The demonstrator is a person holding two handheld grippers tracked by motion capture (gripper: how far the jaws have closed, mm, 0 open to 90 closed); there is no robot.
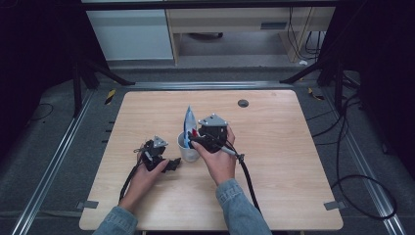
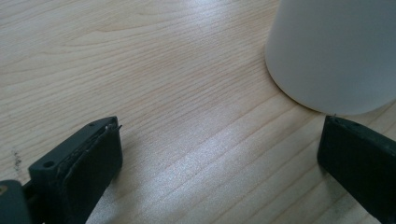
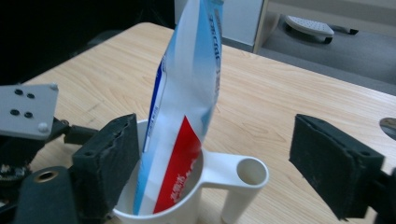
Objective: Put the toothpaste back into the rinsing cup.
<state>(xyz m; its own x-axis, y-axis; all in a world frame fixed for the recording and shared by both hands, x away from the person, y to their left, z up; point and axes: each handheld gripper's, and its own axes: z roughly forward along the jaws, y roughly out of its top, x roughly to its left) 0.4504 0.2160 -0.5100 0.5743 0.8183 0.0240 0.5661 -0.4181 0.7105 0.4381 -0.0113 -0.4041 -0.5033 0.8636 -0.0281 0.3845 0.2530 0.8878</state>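
The toothpaste tube (image 3: pixel 184 116) stands tilted in the white cup (image 3: pixel 233 175) mid-table (image 1: pixel 274 196); the right gripper (image 3: pixel 210 163) has its jaws spread wide around it, neither pad pressing. The left gripper (image 2: pixel 219 158) rests beside the cup, jaws released with nothing between them.

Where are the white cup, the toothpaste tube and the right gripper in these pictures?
white cup (image 3: pixel 243 173): right gripper view, on its handle.
toothpaste tube (image 3: pixel 187 84): right gripper view, on the tube's white middle.
right gripper (image 3: pixel 205 158): right gripper view, midway between its open jaws.
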